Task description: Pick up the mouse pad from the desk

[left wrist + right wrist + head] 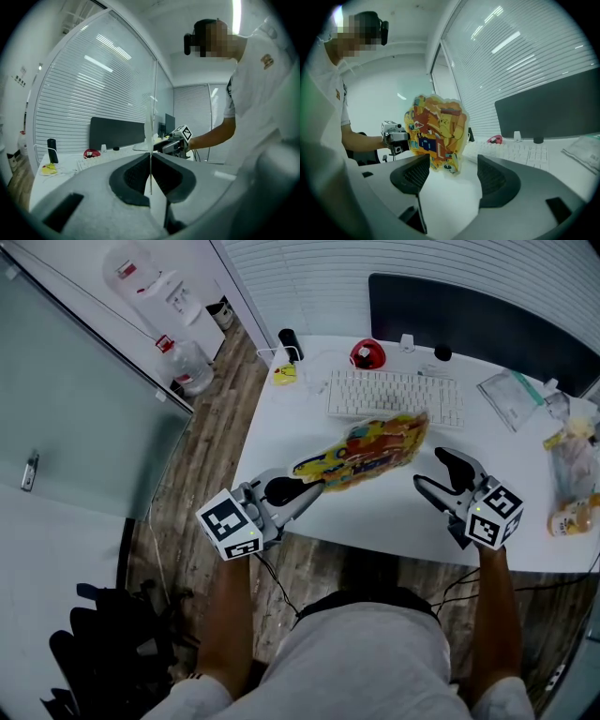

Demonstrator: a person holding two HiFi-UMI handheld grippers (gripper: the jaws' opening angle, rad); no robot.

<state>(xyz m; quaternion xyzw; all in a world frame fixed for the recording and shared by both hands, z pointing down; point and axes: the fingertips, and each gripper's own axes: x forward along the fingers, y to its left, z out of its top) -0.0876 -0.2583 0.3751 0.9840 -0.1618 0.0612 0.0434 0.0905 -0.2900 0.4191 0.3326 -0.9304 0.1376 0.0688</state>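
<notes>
Yellow-orange mouse pad (370,454) hangs at frame centre, seemingly off the white tabletop (375,518), one end clenched in the left gripper (312,490); the right gripper (429,468) stands released beside it; lifting is in hand, and next I judge a steady raise with firm grip.

Office setting. White desk (281,456) is carrying a keyboard (394,397), with a dark panel (469,320) standing along its back edge. Slatted blinds (300,277) are covering the wall. A glass partition (66,409) is running beside the wood-plank floor (206,427). A water dispenser (155,287) is standing in the corner, 1 spare bottle (190,365) beside it.
</notes>
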